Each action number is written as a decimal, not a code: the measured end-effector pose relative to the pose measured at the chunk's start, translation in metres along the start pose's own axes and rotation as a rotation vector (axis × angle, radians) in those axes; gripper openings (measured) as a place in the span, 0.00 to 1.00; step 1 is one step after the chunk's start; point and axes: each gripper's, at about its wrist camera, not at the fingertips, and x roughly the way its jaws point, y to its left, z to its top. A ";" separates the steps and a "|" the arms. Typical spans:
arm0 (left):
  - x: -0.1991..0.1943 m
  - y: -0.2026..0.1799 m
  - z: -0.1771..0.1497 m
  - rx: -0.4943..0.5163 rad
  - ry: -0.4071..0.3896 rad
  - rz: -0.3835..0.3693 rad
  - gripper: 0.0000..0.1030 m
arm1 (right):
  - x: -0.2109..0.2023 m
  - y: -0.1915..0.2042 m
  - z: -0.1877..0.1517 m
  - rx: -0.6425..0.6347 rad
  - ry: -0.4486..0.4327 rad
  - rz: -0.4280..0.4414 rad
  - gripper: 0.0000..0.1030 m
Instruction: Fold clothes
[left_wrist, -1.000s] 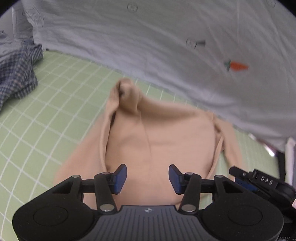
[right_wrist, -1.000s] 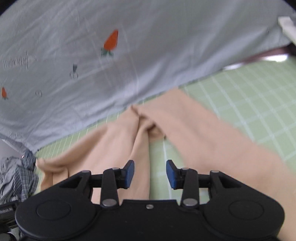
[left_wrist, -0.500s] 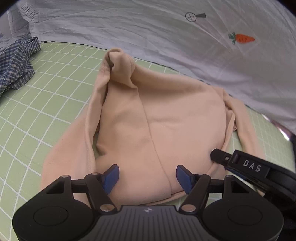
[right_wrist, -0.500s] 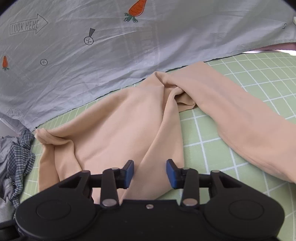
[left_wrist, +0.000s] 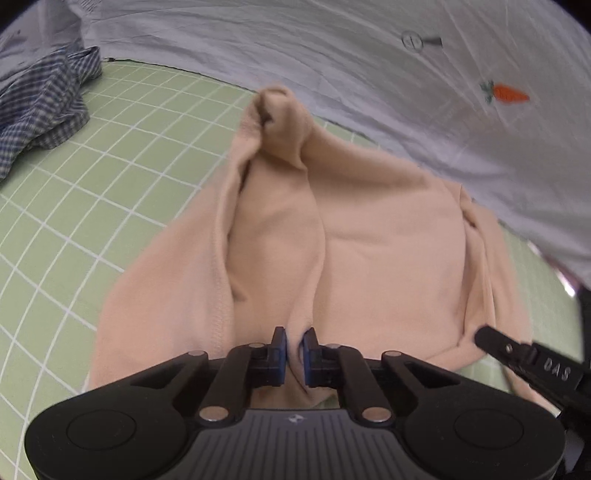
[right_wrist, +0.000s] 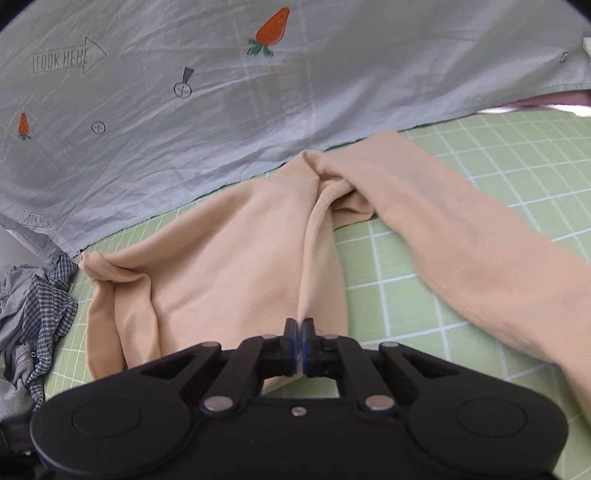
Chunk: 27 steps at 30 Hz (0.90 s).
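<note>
Both tongs now pinched shut on one beige garment (left_wrist: 369, 236), left tongs (left_wrist: 294, 350), right tongs (right_wrist: 299, 347)

The left tool (left_wrist: 294, 357) is matte black: a wide rounded body with a round disc recess at each end, a ribbed grey centre panel bearing a small logo, silver pivot pins on the linkage arms, and blue pads (left_wrist: 281, 355). The right tool (right_wrist: 299, 349) looks alike, with a smooth body, one central screw and blue pads (right_wrist: 293, 355). At 3 o'clock in the left view, its side reads "DAS".
</note>
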 end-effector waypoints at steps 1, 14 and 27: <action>-0.010 0.006 0.002 -0.007 -0.023 0.003 0.08 | -0.008 -0.003 0.002 -0.016 -0.020 -0.017 0.02; -0.015 0.040 -0.006 -0.112 -0.004 -0.038 0.30 | -0.045 -0.070 0.017 0.074 -0.036 -0.129 0.34; -0.020 0.038 -0.021 -0.087 0.016 -0.050 0.06 | -0.030 -0.063 -0.027 -0.096 0.085 -0.194 0.02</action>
